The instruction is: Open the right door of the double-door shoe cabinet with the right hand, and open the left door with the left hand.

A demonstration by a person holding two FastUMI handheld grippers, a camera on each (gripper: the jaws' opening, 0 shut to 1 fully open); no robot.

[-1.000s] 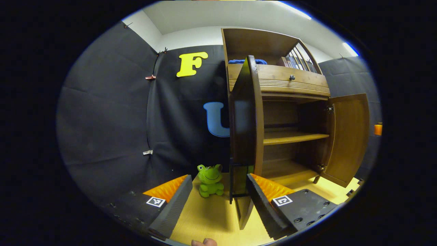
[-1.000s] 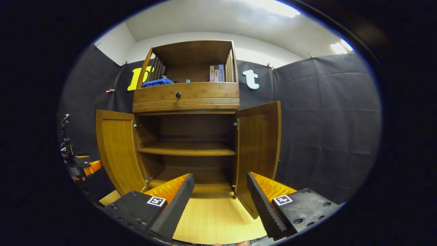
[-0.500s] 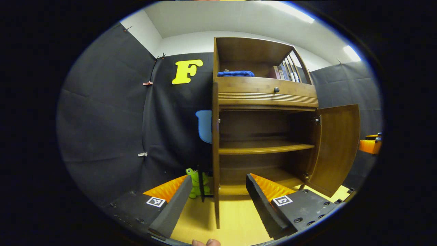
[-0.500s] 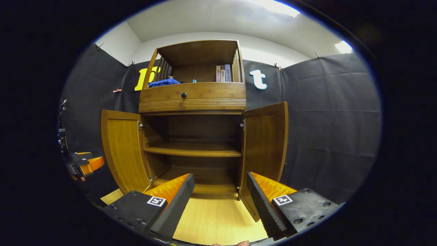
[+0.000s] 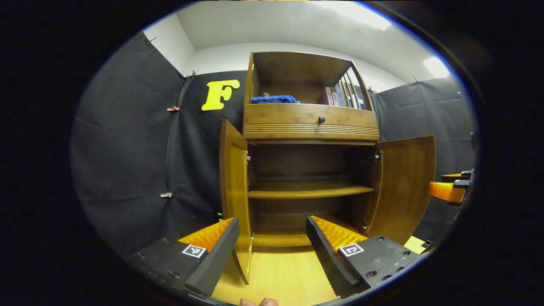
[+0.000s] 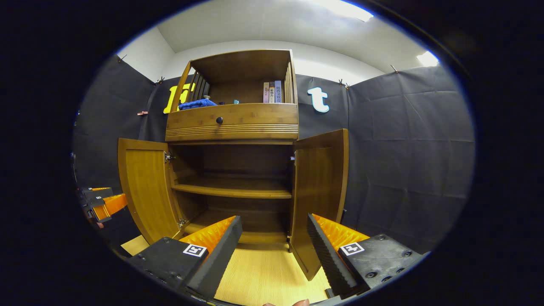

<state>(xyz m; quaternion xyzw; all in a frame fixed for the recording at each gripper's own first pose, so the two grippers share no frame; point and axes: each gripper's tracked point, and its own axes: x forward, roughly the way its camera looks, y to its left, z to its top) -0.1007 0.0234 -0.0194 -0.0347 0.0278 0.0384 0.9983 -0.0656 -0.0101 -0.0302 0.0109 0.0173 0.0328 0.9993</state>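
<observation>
**Both tools apart, both cabinet doors swung out**

Our left tool (image 5: 270, 250) hangs in front of the shoe cabinet (image 5: 310, 123) with its two fingers spread wide and nothing between them; we also catch it at the far left edge of the right gripper view, well apart from the cabinet. Our right tool (image 6: 274, 250) is likewise spread and holds nothing, and in the left gripper view it shows at the far right edge, beyond the right door (image 5: 406, 187).

The cabinet stands on the pale wooden surface (image 5: 280, 280) against the black cloth wall. Both lower doors stand open. We see the left door (image 5: 233, 187) almost edge-on just behind our left finger, and its inner face broadly in the right gripper view. Inside we see one shelf (image 5: 310, 193), bare. Above the doors sits a drawer (image 5: 310, 117) with a dark knob (image 5: 321, 119); the top compartment holds a blue cloth (image 5: 272, 99) and a few upright books (image 5: 333, 96).
</observation>
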